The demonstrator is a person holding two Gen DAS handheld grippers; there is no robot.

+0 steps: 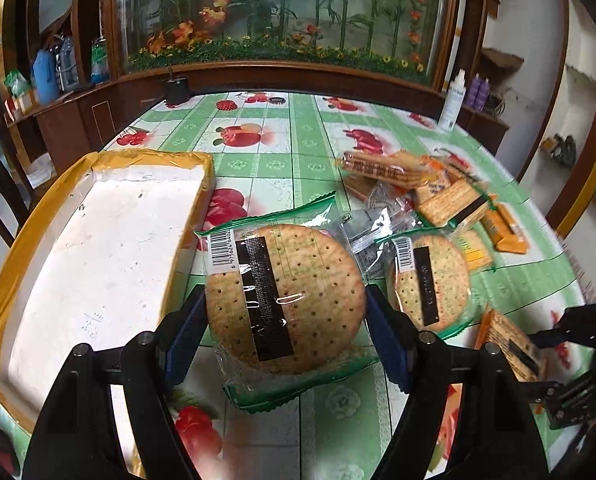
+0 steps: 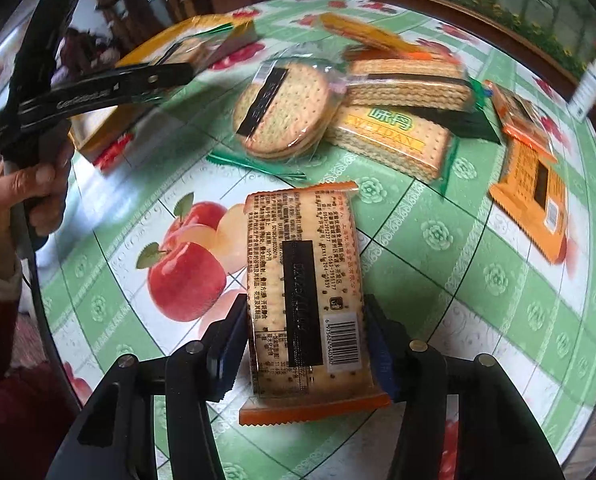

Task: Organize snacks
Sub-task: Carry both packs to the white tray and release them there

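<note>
Round biscuit pack clamped between left gripper pads just right of tray; rectangular cracker pack pinched in right gripper, near pile.

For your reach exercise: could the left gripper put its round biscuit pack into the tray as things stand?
Probably yes. The left gripper grips the round biscuit pack, and the tray lies open right beside it, with nothing between them.

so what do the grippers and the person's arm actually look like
Both grippers, left and right, have glossy black plastic linkages with silver pivot pins and blue ribbed finger pads. The left one shows white lettering on its side in the right wrist view. The bare hand emerges from a dark red sleeve.
</note>
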